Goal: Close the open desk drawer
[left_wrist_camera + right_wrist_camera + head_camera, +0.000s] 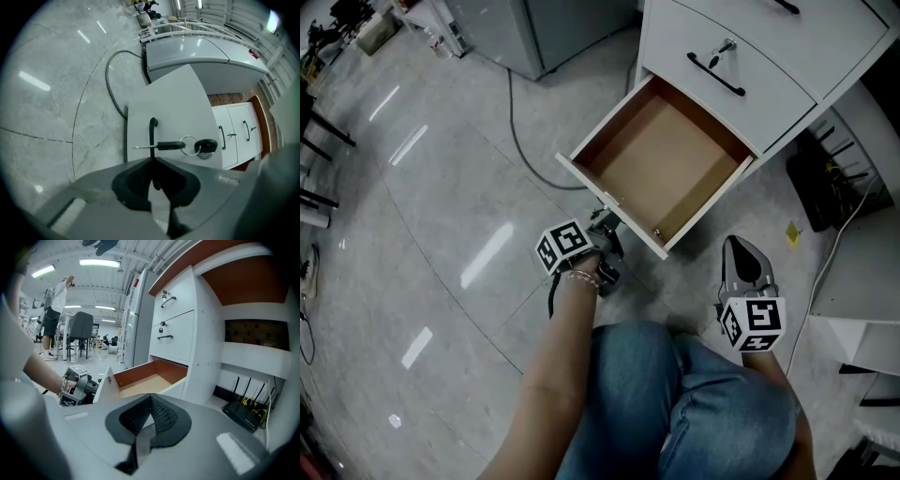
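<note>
While it stands pulled well out of the white cabinet, toward the near left, the drawer is entered as open. It is the bottom tier, brown inside, with nothing in it, and its white front panel is nearest the person.

- Drawer handle: slim black bar on the front panel. Its lower end runs in between the jaws of the left hand-held gripper, which is clenched on it.
- Key: on a ring, lying across the panel just right of the handle, by the lock.
- Right hand-held gripper: jaws pressed together with nothing between them. It is held low, just right of the drawer's near corner and apart from it.
- Upper drawers: two, both closed, each with a black handle.
- Floor: pale and glossy. A grey cable curls on it left of the drawer. A black router sits by the wall at the right.

Handling note, as a judgement: the step in hand is the push home. Drive the handle straight along the drawer's own line, toward the far right. Keep the front panel square to the cabinet so the runners do not bind. Ease off near the end so the panel does not slam. Keep the dangling key and the right hand-held gripper out of the closing gap.
</note>
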Available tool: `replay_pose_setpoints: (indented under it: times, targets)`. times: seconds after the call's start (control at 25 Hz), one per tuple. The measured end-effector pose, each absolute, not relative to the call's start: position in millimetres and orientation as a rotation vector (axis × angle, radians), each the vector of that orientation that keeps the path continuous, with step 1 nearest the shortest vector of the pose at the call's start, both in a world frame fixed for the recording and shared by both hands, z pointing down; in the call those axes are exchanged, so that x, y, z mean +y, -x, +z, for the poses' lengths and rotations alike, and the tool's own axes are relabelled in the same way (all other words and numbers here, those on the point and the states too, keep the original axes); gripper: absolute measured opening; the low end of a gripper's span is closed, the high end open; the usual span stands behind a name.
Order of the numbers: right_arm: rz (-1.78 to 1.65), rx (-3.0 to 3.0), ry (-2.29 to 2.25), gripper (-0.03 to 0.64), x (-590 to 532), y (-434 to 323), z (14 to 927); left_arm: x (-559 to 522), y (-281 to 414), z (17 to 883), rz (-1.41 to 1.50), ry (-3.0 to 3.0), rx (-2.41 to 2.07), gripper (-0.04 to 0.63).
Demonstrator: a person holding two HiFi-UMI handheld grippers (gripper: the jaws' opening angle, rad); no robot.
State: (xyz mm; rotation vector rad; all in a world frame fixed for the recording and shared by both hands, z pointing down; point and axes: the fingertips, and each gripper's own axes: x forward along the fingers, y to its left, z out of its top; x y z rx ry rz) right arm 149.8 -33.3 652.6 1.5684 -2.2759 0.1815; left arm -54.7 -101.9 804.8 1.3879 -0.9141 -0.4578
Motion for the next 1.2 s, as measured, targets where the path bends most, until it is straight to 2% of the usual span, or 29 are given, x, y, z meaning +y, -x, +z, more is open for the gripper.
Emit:
replay_pose_setpoints:
  times: [1.2]
  targets:
    - [0.315, -2.19, -1.683, -0.002, -62, -164, 618, -109, 42, 724, -0.484, -1.441, -0.866, 0.02]
